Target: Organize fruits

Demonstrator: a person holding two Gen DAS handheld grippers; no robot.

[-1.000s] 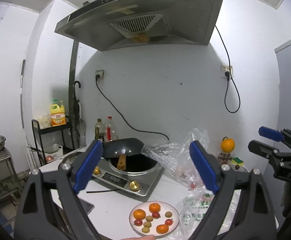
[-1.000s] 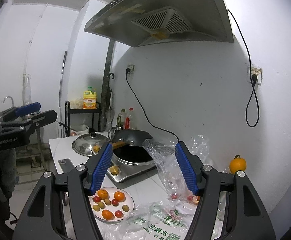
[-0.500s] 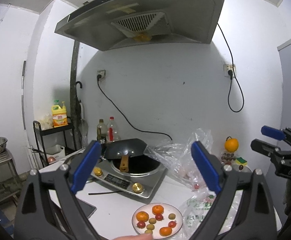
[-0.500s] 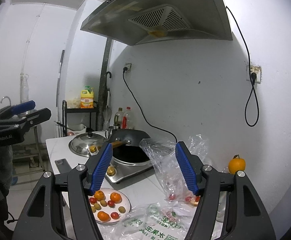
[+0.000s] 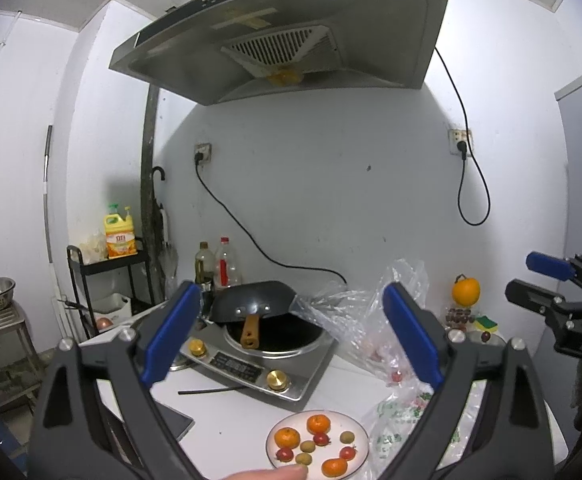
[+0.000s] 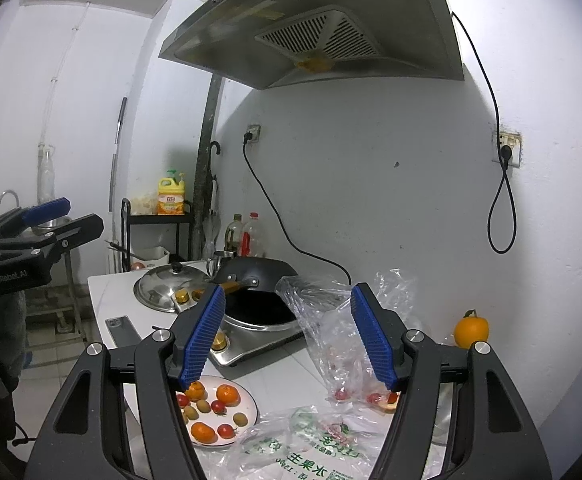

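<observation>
- I have both grippers up in the air in front of the plate (image 5: 355, 432), neither touching anything.
- Left gripper (image 5: 291, 344): fingers spread wide, nothing between them. Right gripper (image 6: 289, 340): fingers apart, empty too.
- Fruit is on the plate: three small oranges (image 6: 227, 395), a few cherry tomatoes (image 6: 218, 407), some green olive-like ones (image 6: 240, 419). All loose, not stacked.
- Behind the plate sits the cooker (image 5: 275, 360) with the wok (image 5: 255, 304) tilted on it.
- Right of the plate: clear bags (image 6: 323, 320) with more red fruit inside, and a printed bag (image 6: 311, 452) touching the plate rim in the right view.
- Well right of the plate, by the wall, one bigger orange (image 6: 471, 330).
- A bare fingertip (image 5: 275, 472) shows at the plate's near edge.
- Handling, my guess: oranges are light, firm-skinned, round, so I'd pinch across the middle. Tomatoes are slick, soft and burst easily, so gentle squeeze only. All will roll on the plate.
- Bags are floppy and slippery; grab a bunched fold, not the fruit through the film.
</observation>
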